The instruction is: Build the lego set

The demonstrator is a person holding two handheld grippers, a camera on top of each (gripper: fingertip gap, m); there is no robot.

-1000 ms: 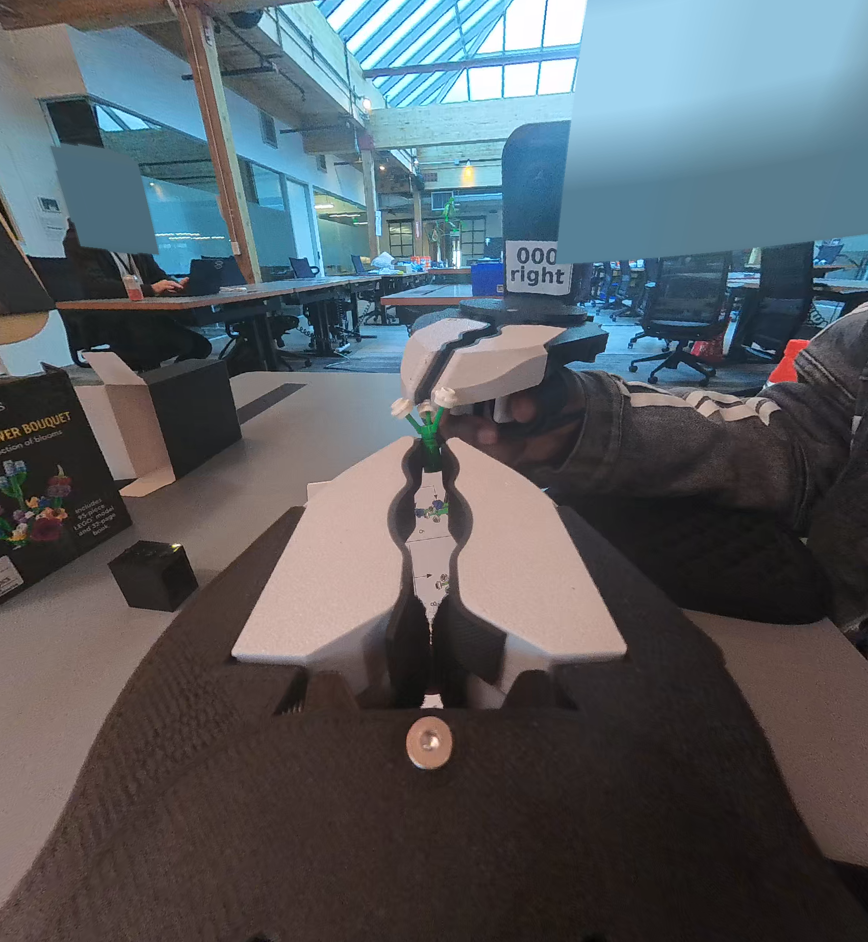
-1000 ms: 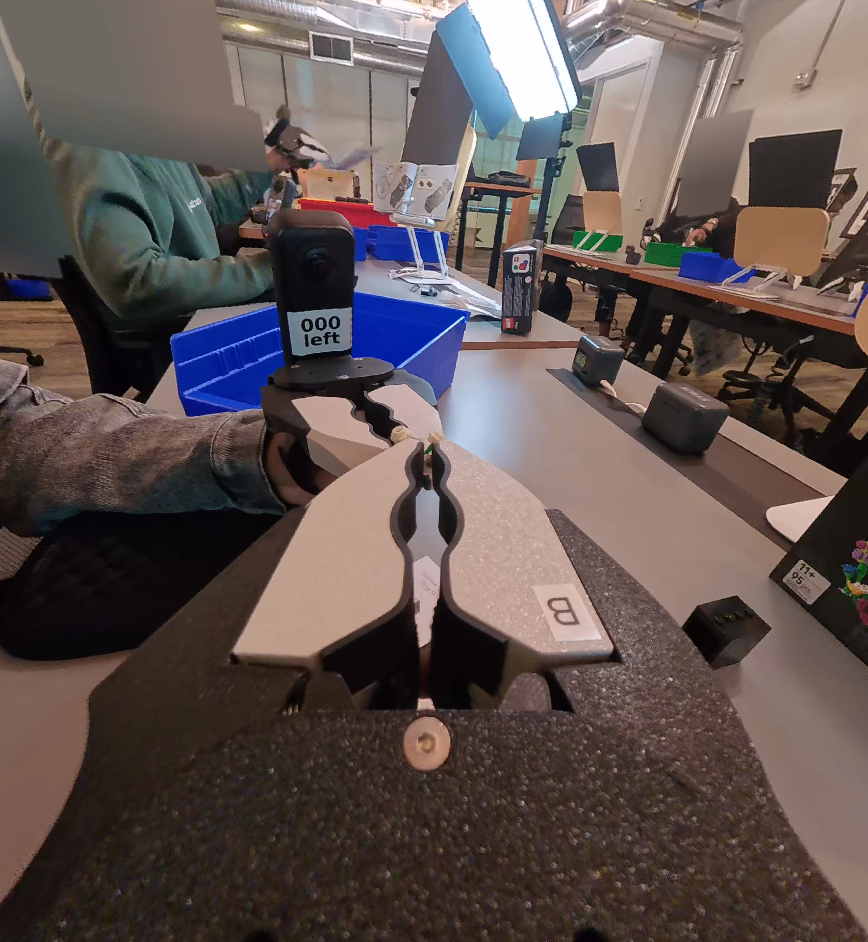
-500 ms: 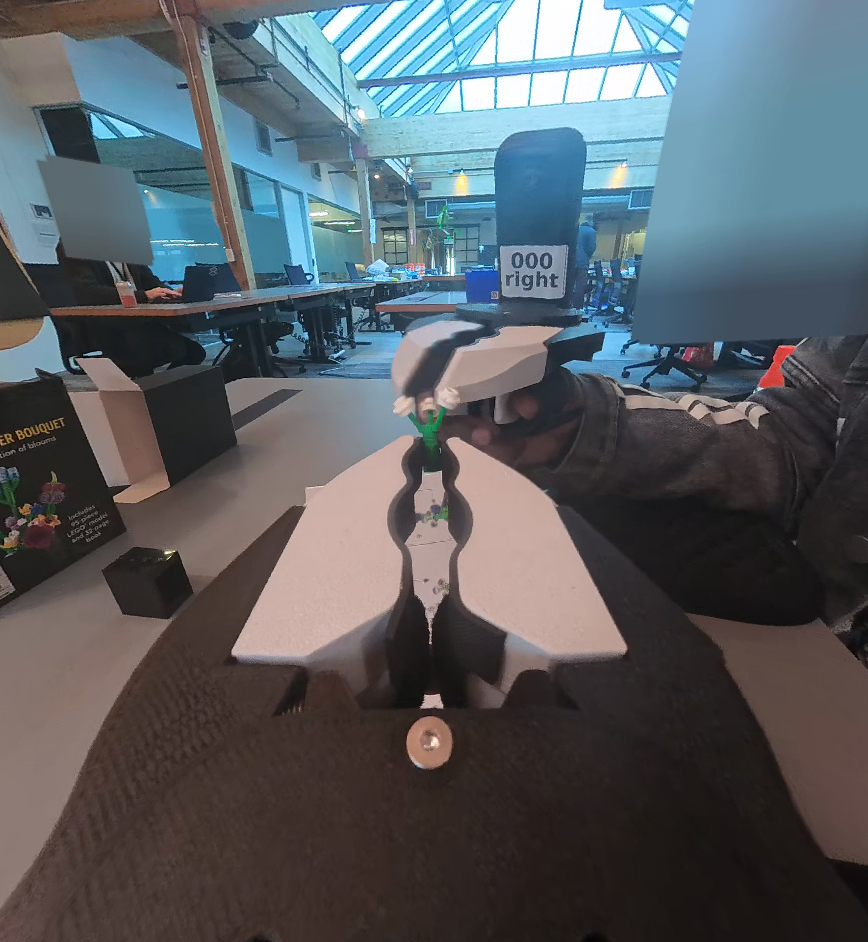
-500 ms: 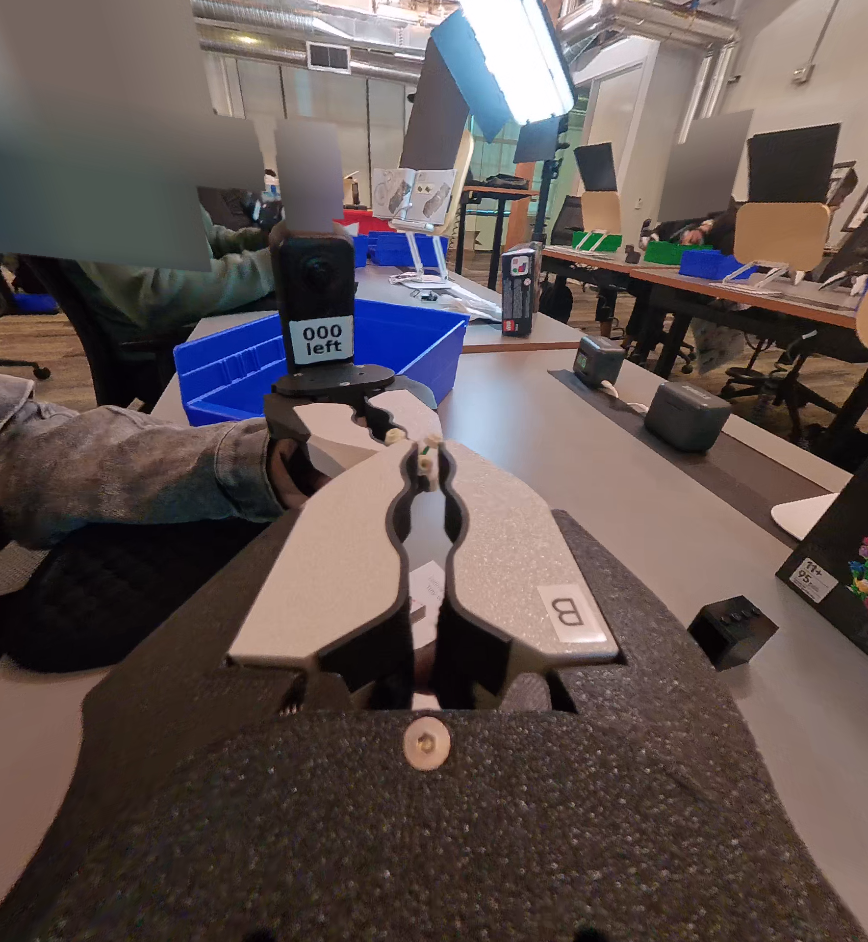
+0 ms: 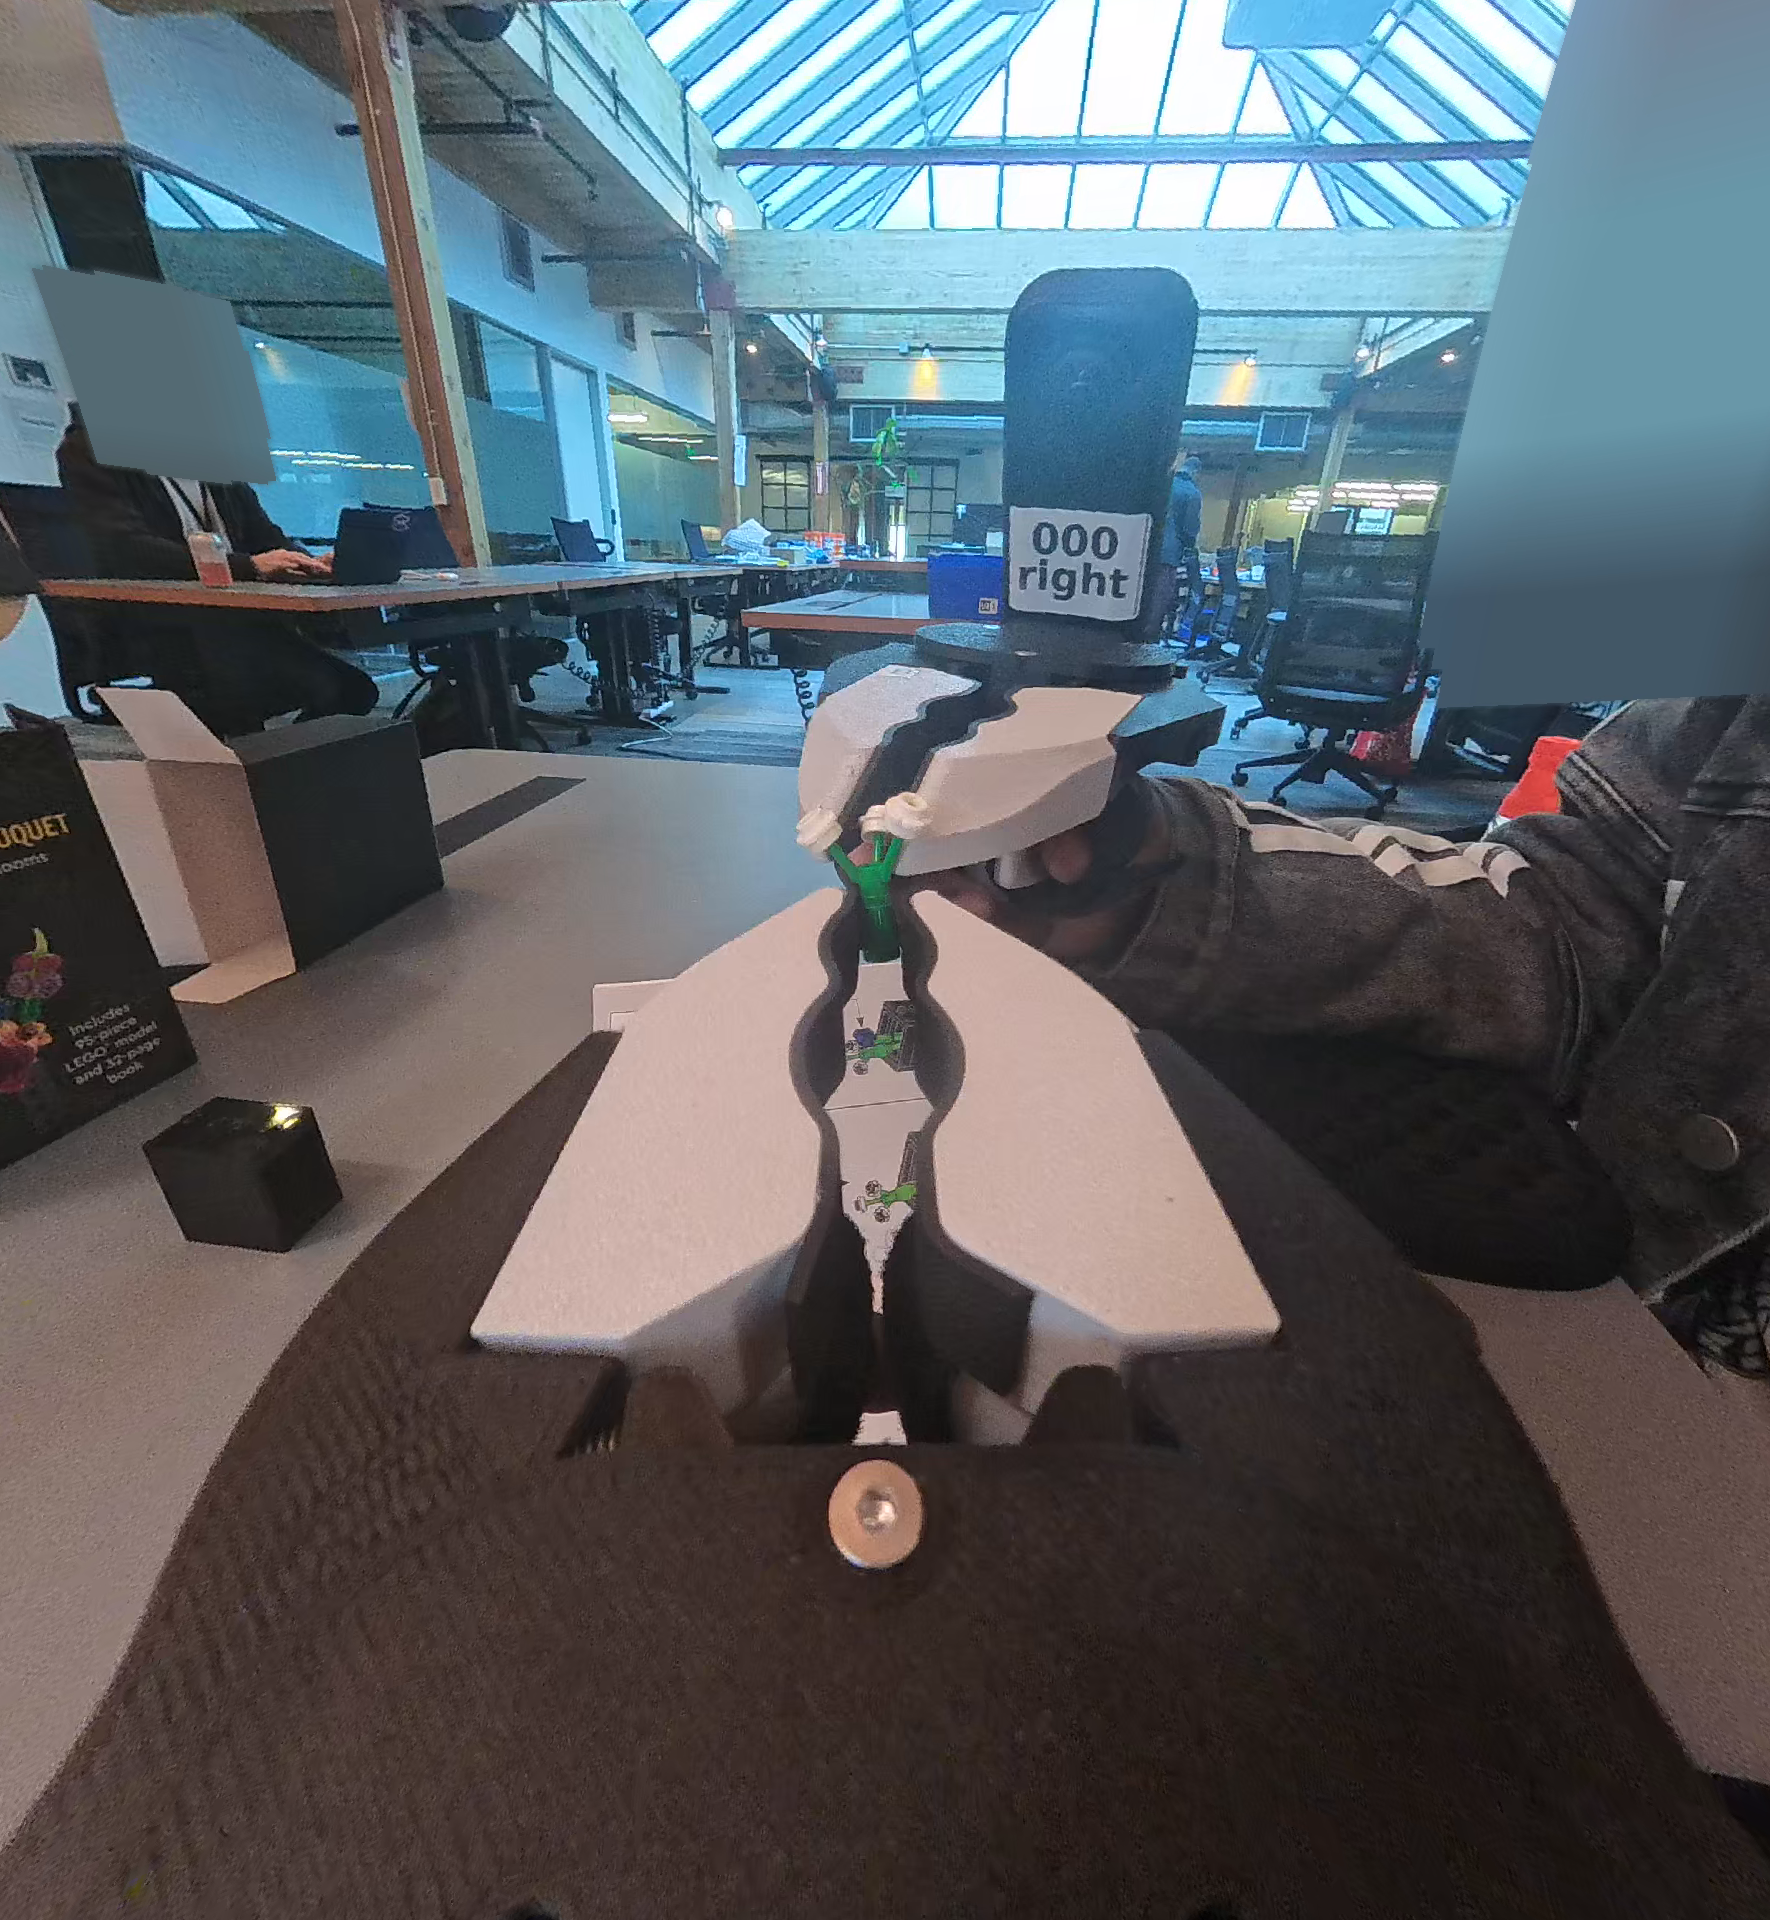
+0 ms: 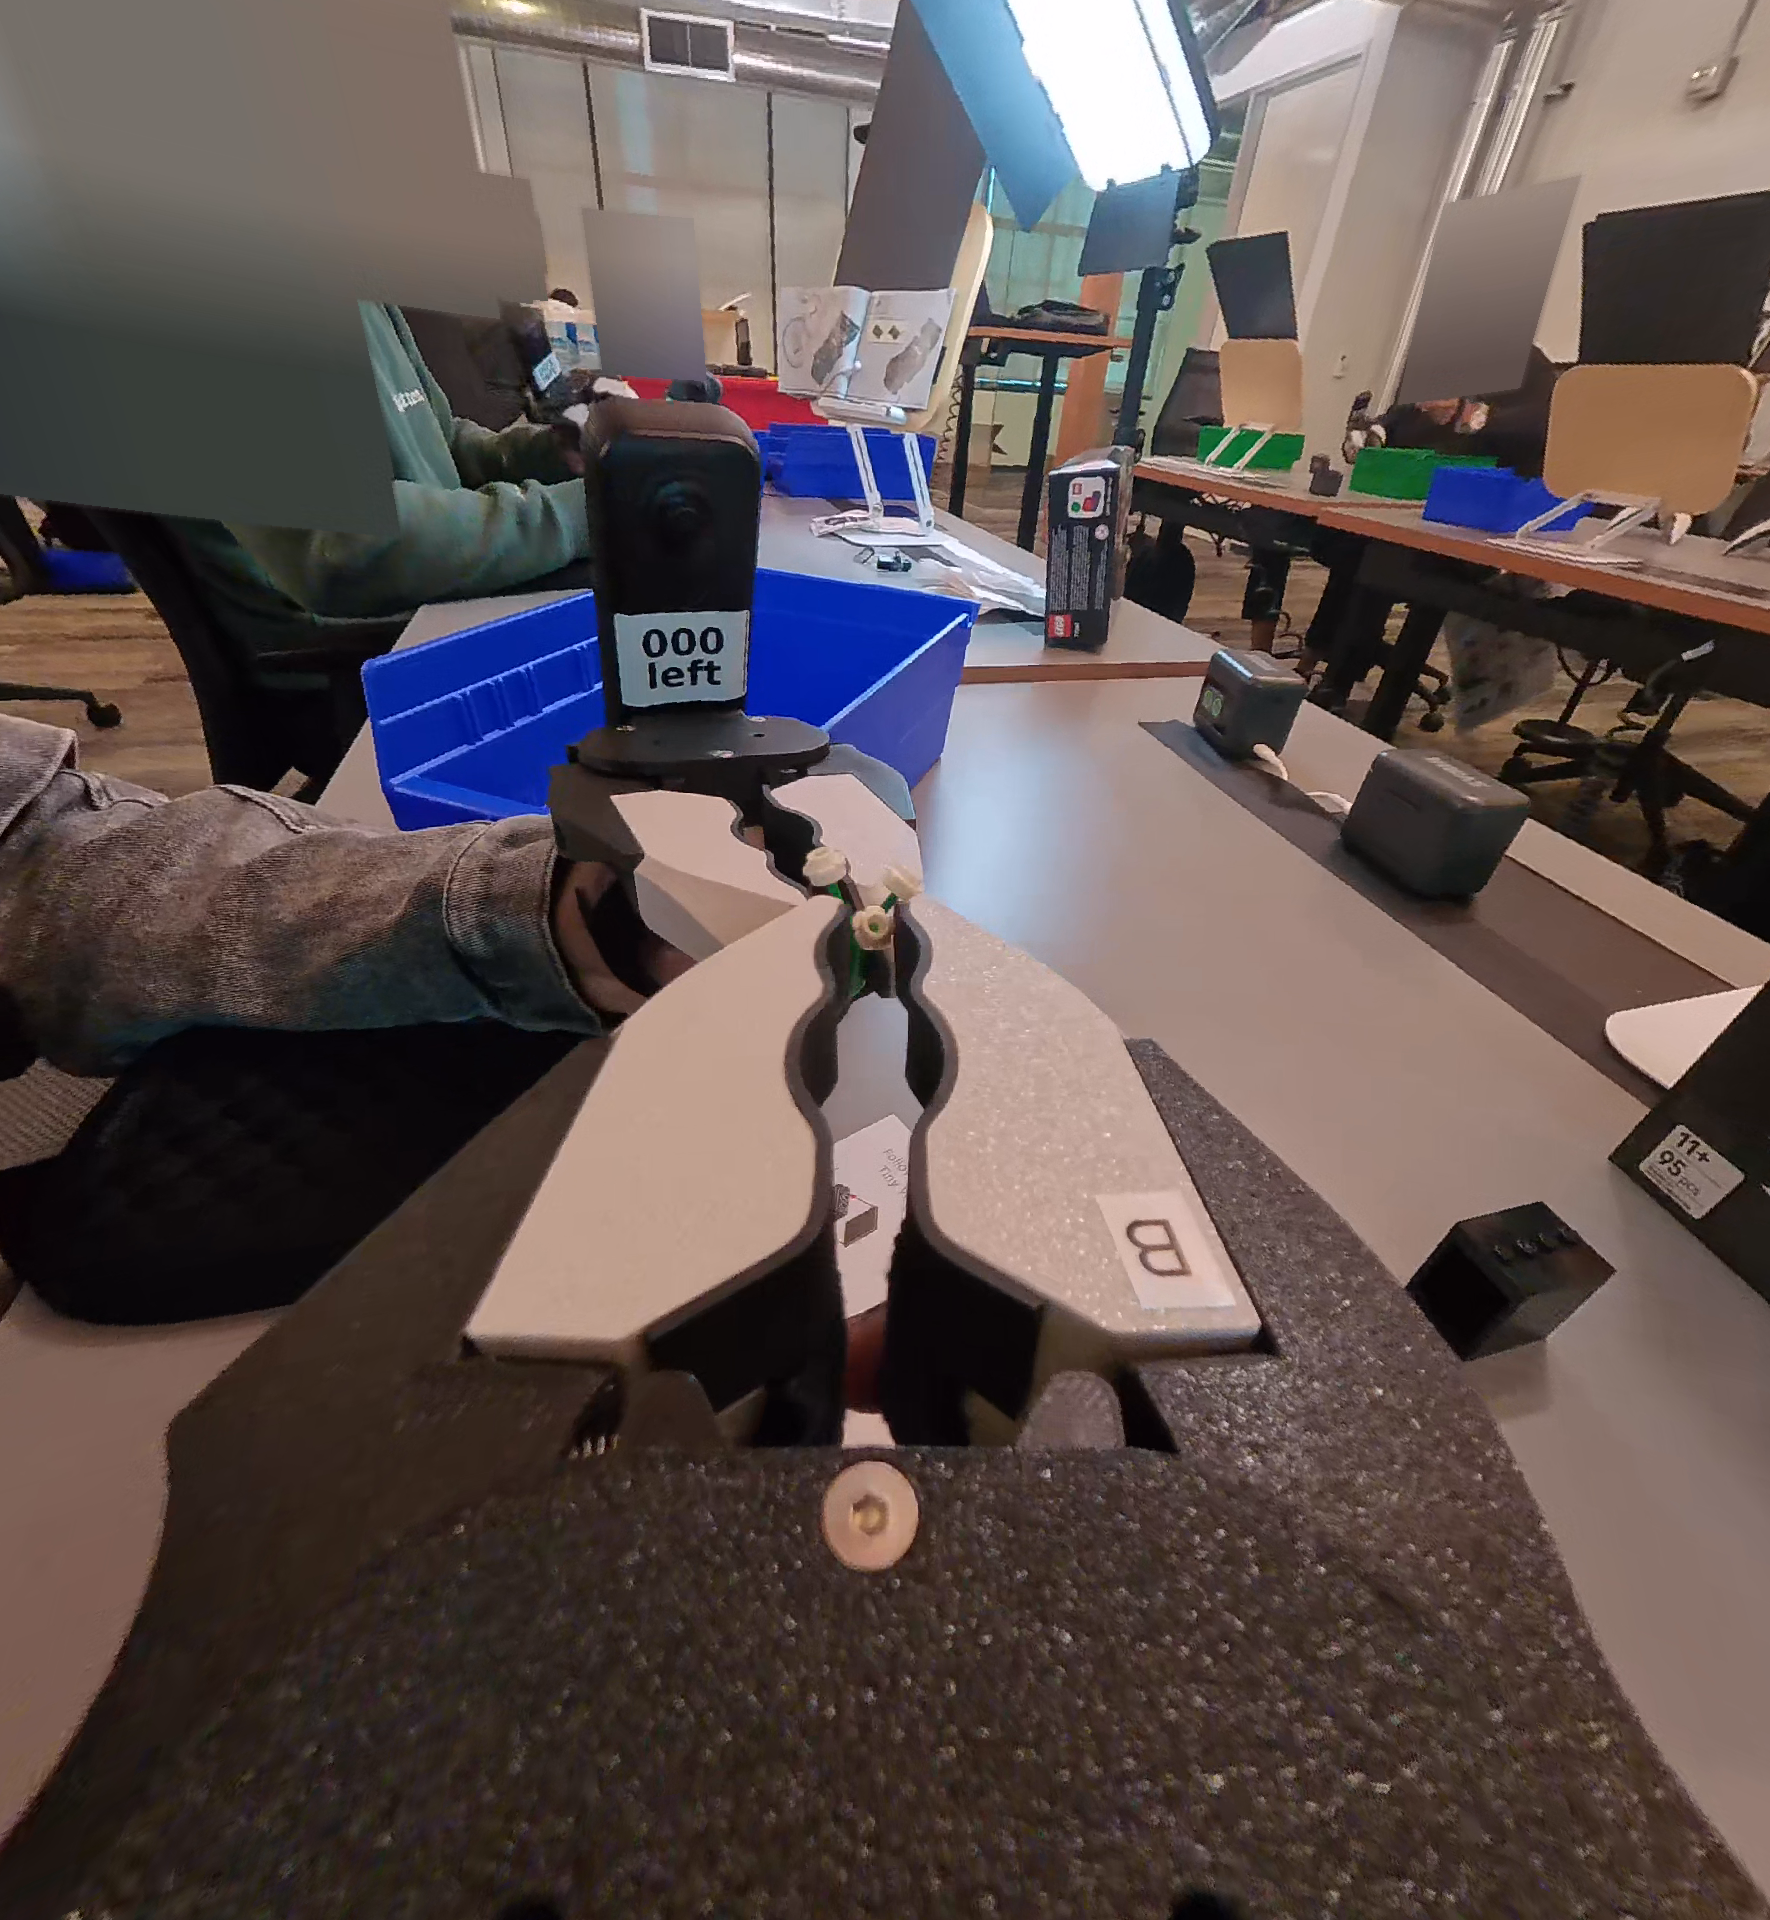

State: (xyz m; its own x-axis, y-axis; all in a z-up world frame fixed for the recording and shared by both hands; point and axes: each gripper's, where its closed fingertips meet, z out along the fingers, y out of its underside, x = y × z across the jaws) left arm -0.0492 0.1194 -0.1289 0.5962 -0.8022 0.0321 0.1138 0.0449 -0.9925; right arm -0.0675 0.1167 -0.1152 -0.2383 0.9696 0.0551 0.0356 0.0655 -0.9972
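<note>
Your left gripper (image 5: pixel 876 914) is clamped on the base of the green lego stem (image 5: pixel 873 902), which stands up at 12 o'clock from the fingertips, above the table (image 5: pixel 507 862). The stem forks into thin branches, each capped with a small white flower stud (image 5: pixel 819 828).

Your right gripper (image 6: pixel 873 935) faces the left one, tips nearly meeting. Its jaws are drawn in close around the flower end of the same stem; a firm pinch looks likely, but contact is partly hidden.

Handling, as judgement: the piece is very light, rigid plastic, smooth and prone to slip or twist between hard pads. The thin branches look like the weak point, and the studs could pop off under side load. Keep your hold low on the thick stem base; press studs straight along the branch axis.

An open instruction booklet (image 5: pixel 876 1049) lies under the grippers. The black set box (image 5: pixel 19 987) stands at 9 o'clock, a small black cube (image 5: pixel 237 1174) near it.
</note>
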